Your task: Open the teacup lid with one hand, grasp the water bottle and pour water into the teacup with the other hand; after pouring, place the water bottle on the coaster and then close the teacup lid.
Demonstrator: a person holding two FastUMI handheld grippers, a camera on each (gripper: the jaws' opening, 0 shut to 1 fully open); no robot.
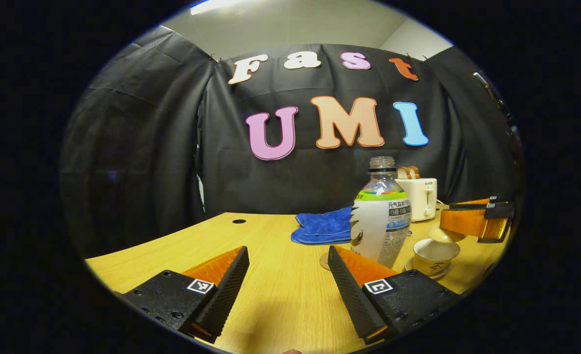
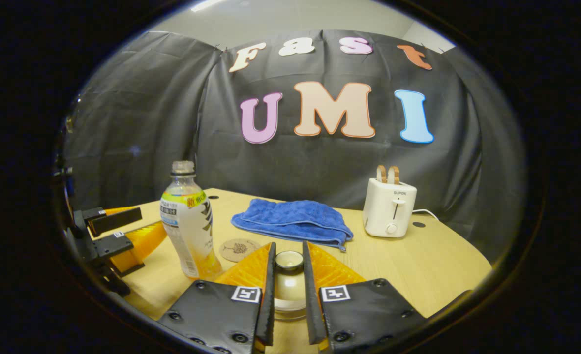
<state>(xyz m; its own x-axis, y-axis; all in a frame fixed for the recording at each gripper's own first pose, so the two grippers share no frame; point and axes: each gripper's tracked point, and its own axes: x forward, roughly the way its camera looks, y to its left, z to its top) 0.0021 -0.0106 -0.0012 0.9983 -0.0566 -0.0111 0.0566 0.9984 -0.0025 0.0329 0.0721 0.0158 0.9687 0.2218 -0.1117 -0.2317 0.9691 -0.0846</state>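
An uncapped water bottle [image 1: 381, 216] [image 2: 189, 221] with a white-and-green label stands upright on the wooden table. Just right of it in the left gripper view, the cream teacup [image 1: 435, 255] sits open on its saucer. My right gripper [image 2: 289, 248] [image 1: 445, 219] is shut on the knob of the teacup lid [image 2: 289, 290] [image 1: 445, 235], holding it a little above the cup. My left gripper [image 1: 288, 253] [image 2: 137, 228] is open and holds nothing, short of the bottle and apart from it. A round coaster [image 2: 238, 249] [image 1: 324, 261] lies beside the bottle.
A folded blue cloth [image 1: 322, 226] [image 2: 290, 221] lies behind the bottle and coaster. A white toaster [image 2: 389, 209] [image 1: 420, 196] with bread in its slots stands at the back right. The table [image 2: 443, 265] ends at the black cloth wall.
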